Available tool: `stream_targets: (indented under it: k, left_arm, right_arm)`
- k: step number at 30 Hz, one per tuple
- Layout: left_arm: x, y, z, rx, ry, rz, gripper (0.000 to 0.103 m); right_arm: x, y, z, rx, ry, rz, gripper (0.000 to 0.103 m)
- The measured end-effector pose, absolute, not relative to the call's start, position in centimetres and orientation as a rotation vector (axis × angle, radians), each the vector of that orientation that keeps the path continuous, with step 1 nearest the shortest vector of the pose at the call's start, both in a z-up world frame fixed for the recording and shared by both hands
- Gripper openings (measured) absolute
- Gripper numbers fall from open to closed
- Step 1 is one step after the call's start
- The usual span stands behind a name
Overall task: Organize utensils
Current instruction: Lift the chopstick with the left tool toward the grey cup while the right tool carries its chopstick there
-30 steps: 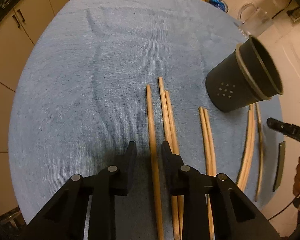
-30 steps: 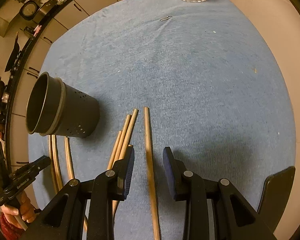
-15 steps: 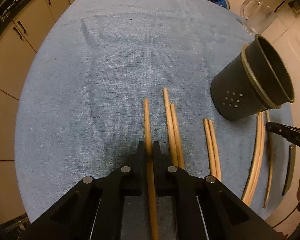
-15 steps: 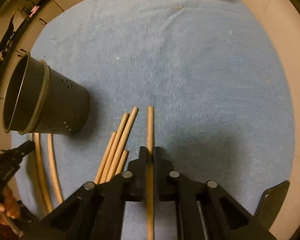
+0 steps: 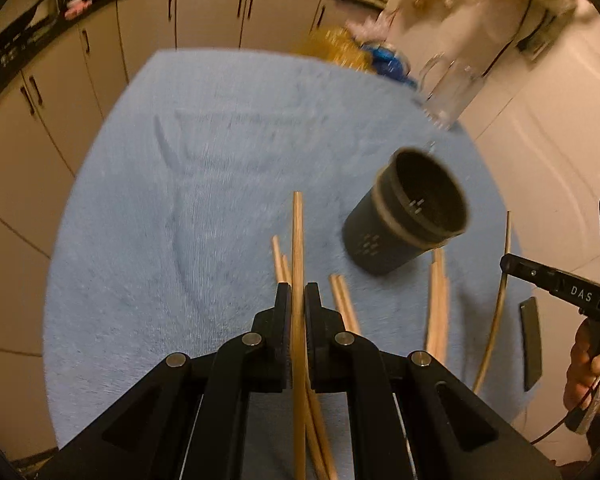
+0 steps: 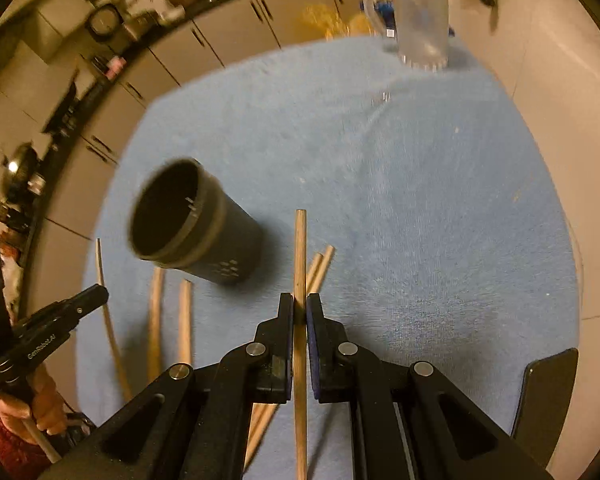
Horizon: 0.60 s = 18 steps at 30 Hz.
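Each tool has a chopstick now. The left tool [image 5: 297,300] is pressed together on a wooden chopstick [image 5: 297,240], its tip pointing forward, lifted above the blue towel [image 5: 160,240] that covers the bench. Over on the other side, the right tool [image 6: 299,312] pinches a second chopstick [image 6: 300,256] the same way, straight out ahead between its blue-padded fingers [image 6: 312,320].

Just beside both sticks lies the dark utensil holder [image 5: 404,228], a perforated cup tipped on its side on the towel, mouth open toward the cameras; from the right wrist it sits left of the held stick [image 6: 192,224].

More loose chopsticks rest flat on the towel: a pair beneath the left tool [image 5: 344,304], another pair near the holder's base [image 5: 438,304], and one thin stick at the towel's edge [image 5: 500,300].

Farther back, a clear glass mug [image 6: 420,16] stands at the towel's far edge, with kitchen cabinets [image 5: 204,16] behind.
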<state>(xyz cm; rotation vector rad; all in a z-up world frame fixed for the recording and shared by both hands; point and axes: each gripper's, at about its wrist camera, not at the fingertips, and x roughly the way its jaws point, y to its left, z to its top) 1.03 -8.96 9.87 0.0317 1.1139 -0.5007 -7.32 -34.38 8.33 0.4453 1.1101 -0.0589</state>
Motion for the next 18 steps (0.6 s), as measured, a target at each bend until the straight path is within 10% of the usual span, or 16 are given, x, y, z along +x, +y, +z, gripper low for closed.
stream_targets:
  k: [18]
  left_arm:
    - [-1.9, -8.8, 15.8, 0.020, 0.981, -0.572, 0.006]
  right_arm:
    - [-14.3, -33.2, 15.5, 0.425, 0.852, -0.095, 0.007]
